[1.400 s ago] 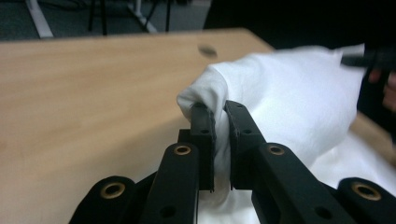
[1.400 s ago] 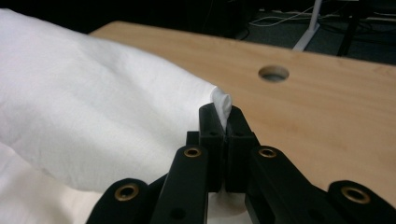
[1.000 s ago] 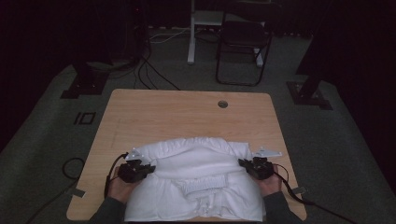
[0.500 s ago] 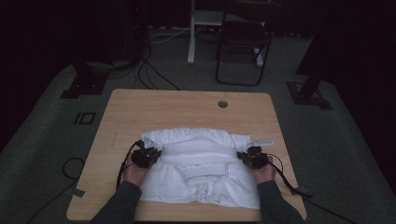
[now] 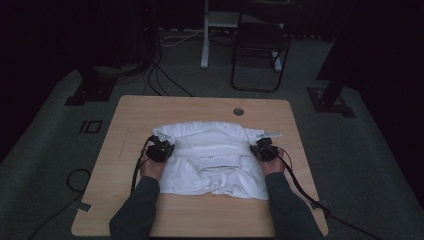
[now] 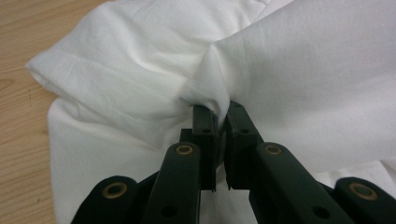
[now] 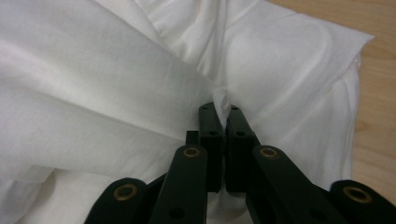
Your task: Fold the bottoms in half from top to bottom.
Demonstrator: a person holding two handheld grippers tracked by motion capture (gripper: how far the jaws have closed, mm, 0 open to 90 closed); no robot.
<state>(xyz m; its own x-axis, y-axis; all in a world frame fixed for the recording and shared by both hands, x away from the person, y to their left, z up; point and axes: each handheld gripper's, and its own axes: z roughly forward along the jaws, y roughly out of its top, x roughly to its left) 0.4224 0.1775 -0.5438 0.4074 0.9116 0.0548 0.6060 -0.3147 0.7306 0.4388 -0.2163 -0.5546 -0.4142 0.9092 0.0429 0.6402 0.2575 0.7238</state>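
A white garment lies folded over on the wooden table. My left gripper is shut on a pinch of the garment's cloth at its left side. At the right side my right gripper is shut on a fold of the same cloth. In each gripper view the black jaws stand close together with white fabric squeezed between them. Both hands hold the folded-over layer above the lower part of the garment.
A round cable hole sits near the table's far edge. Cables trail from both grippers off the front edge. A dark chair and stand feet are on the floor beyond the table.
Both grippers have moved away from the person toward the table's far side, carrying the garment's near edge over itself. The cloth now lies folded and shorter.
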